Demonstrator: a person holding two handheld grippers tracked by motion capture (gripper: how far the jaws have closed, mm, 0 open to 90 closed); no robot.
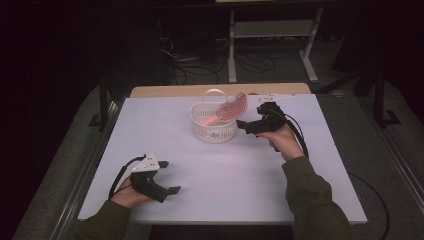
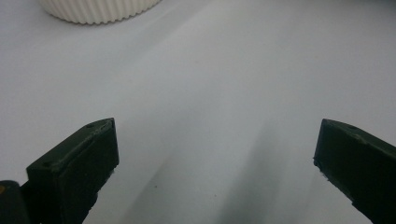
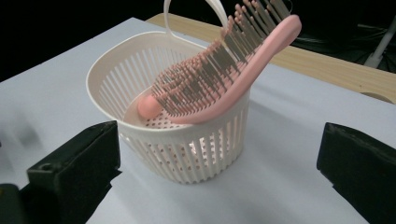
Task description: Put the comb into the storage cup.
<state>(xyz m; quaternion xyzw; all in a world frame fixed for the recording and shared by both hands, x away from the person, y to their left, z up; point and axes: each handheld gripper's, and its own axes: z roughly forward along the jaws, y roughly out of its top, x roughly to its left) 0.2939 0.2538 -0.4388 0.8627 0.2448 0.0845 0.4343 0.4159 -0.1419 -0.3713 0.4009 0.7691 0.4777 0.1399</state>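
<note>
Your right gripper [image 3: 219, 179] has its fingers released and wide apart; just beyond them the pink hairbrush [image 3: 219, 74] leans bristles-up in the white slotted basket [image 3: 187, 154], head over the rim. Your left gripper [image 2: 215, 172] is released too, fingers framing bare bench [image 2: 210, 93].

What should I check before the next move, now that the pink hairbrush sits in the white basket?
1. Pink hairbrush in the white basket, handle end down: ok.
2. Brush head inside the rim: not ok, it leans out over the edge.
3. Right hand-held gripper open, nothing between its jaws: ok.
4. Left hand-held gripper open and empty over the white table: ok.
5. Basket upright on the table: ok.
6. Brush stable enough to stay put: cannot tell.
</note>
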